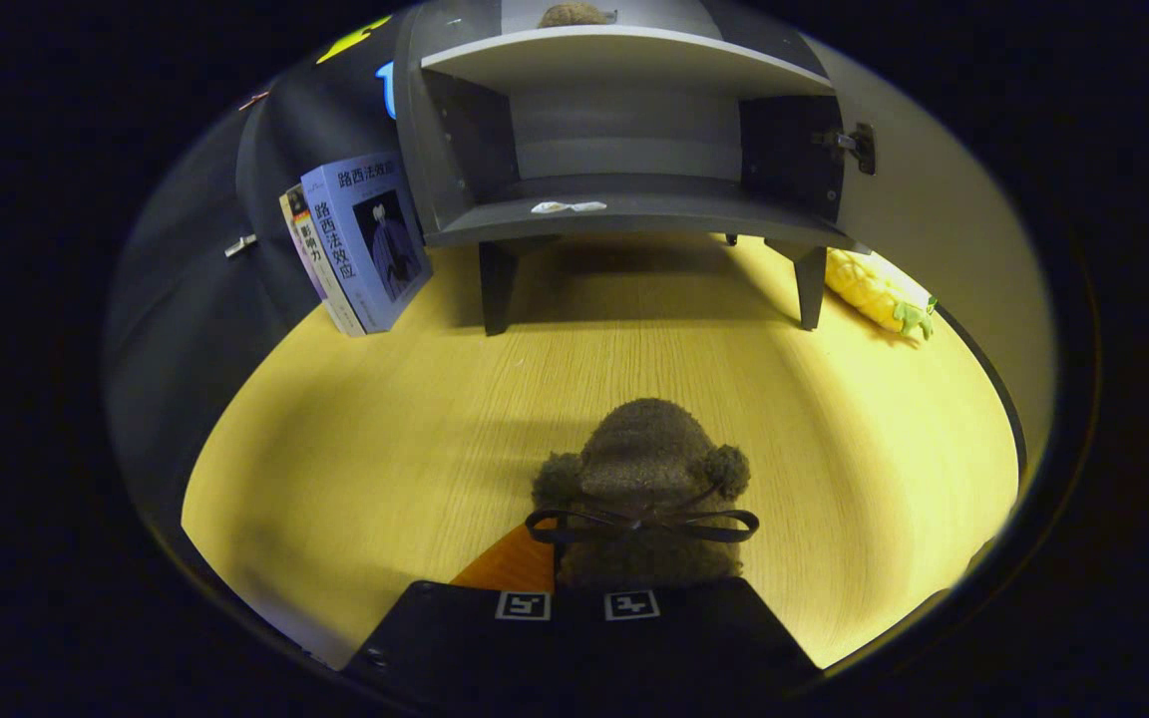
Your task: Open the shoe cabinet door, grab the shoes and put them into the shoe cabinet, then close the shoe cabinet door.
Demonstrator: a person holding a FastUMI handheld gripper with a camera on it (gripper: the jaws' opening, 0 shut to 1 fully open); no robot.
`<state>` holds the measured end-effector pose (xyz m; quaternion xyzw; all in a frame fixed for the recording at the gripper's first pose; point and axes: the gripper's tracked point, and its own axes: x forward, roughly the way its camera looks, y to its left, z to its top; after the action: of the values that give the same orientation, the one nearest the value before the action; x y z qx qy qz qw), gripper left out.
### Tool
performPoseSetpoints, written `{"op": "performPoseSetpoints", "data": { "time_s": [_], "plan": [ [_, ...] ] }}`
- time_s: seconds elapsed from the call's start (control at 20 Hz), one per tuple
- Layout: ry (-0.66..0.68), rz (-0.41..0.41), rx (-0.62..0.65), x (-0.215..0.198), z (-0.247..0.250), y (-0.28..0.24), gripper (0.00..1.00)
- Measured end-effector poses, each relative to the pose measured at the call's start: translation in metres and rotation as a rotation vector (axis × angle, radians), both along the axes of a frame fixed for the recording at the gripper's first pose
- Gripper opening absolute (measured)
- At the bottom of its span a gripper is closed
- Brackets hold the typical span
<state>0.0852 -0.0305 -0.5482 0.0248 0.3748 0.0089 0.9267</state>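
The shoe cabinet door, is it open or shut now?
Open: the shoe cabinet shows its bare lower shelf. The tongs appear shut on the fuzzy brown shoe.

Brown fuzzy shoe (646, 469) — grey cabinet (624, 204)

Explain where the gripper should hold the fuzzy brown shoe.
Probably at the heel end nearest the gripper, coming from behind. The shoe points toward the open cabinet, and its fluffy toe and pompoms look too wide and soft.
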Motion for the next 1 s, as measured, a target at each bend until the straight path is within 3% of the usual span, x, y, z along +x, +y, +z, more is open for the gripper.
{"op": "performPoseSetpoints", "data": {
  "time_s": [1.0],
  "plan": [
    [-0.394, -0.033, -0.112, 0.109, 0.339, -0.023, 0.05]
  ]
}}
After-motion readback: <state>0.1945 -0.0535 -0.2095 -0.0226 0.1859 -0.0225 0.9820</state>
